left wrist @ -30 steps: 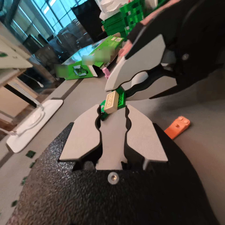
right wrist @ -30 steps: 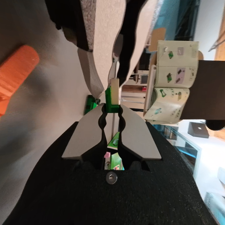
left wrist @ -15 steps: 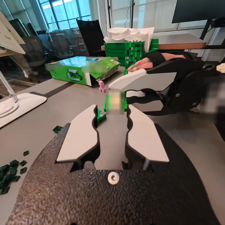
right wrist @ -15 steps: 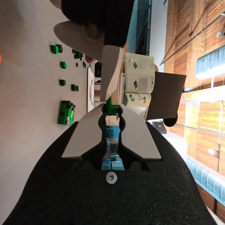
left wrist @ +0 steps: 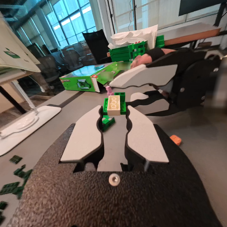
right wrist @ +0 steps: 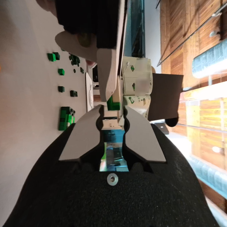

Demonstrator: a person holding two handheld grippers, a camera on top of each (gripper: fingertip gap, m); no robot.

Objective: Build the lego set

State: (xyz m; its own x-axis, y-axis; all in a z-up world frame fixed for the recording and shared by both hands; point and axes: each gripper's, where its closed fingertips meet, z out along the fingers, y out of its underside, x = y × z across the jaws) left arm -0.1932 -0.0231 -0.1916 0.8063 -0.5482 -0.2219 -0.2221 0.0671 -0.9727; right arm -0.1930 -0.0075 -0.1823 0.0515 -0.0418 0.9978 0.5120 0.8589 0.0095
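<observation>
A small green plate assembly with a cream brick (left wrist: pixel 114 105) on it sits between the tips of my left gripper (left wrist: pixel 114 108), which is shut on it and holds it above the grey table (left wrist: pixel 191 124). My right gripper (left wrist: pixel 121 91) reaches in from the right, jaws apart, its tips just beyond the assembly. In the right wrist view the green and cream assembly (right wrist: pixel 113 104) is clamped in the left gripper (right wrist: pixel 115 95) coming from above. My right gripper (right wrist: pixel 113 106) is open, its fingers clear of the piece on both sides.
A green block build (left wrist: pixel 108 121) lies on the table under the held piece and also shows in the right wrist view (right wrist: pixel 65 117). An orange brick separator (left wrist: pixel 175 140), a green box (left wrist: pixel 84 81), a pink piece (left wrist: pixel 109 90), loose dark green pieces (right wrist: pixel 73 93) and an instruction booklet (right wrist: pixel 137 86) on a white stand (left wrist: pixel 24 122) are around.
My right gripper has opened and let go of the green and cream assembly, which now stays in the left gripper. Both grippers lifted away from the table and levelled out.
</observation>
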